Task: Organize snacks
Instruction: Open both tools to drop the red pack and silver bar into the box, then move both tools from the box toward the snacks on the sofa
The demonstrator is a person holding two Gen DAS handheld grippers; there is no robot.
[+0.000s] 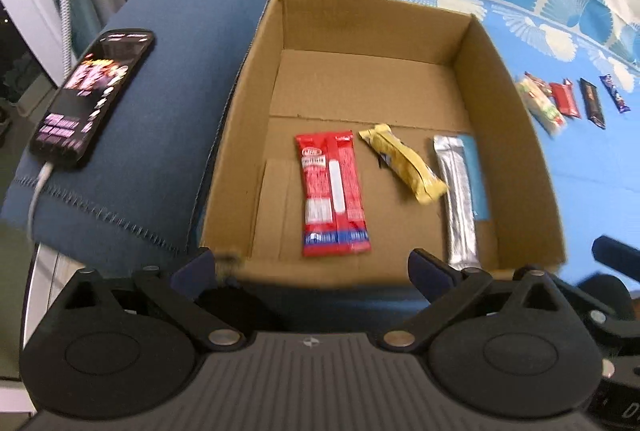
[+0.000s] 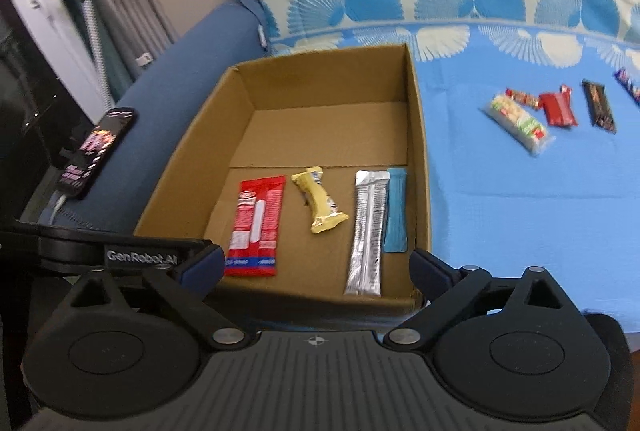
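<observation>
Left hand-held gripper (image 2: 120,255), jaws apart, reads "GenRobot.AI".

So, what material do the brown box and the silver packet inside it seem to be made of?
The brown open-topped box looks like matte corrugated cardboard: dull tan walls, folded flap seams across the floor. The long silver packet seems to be metallised foil or plastic film: shiny, reflective, with a crimped flat top edge. Which of the two it is cannot be told.
</observation>
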